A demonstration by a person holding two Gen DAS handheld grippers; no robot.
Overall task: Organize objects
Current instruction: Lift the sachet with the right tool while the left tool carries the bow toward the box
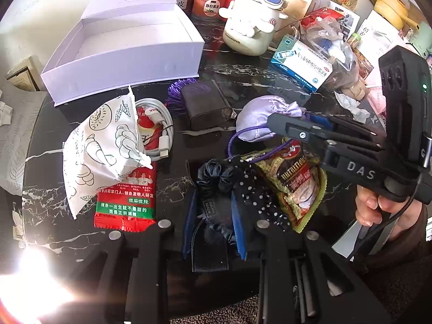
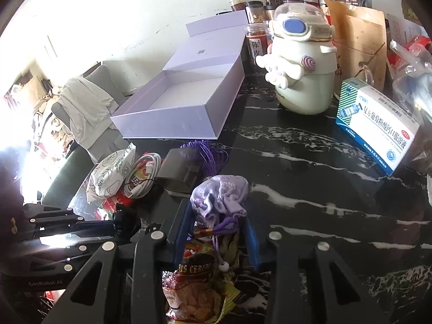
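In the left wrist view my left gripper [image 1: 213, 197] is shut on a dark satin scrunchie [image 1: 216, 178] that lies with a black polka-dot cloth [image 1: 256, 191] on the black marble table [image 1: 270, 86]. My right gripper [image 2: 217, 213] has its blue pads [image 2: 183, 229] pressed on both sides of a lilac drawstring pouch [image 2: 221, 194], just above a cereal packet [image 2: 194, 283]. From the left wrist view the right gripper [image 1: 283, 121] reaches in from the right onto the pouch [image 1: 259, 118], with a hand holding it. An open white box [image 1: 121, 62] stands at the back left.
A white snack bag [image 1: 100, 151], a red snack packet [image 1: 127, 202], a coiled white cable [image 1: 159, 127] and a dark grey case [image 1: 205, 105] lie left of the pouch. Behind stand a white character cup [image 1: 251, 24], a medicine box [image 1: 299, 67] and jars [image 1: 210, 0].
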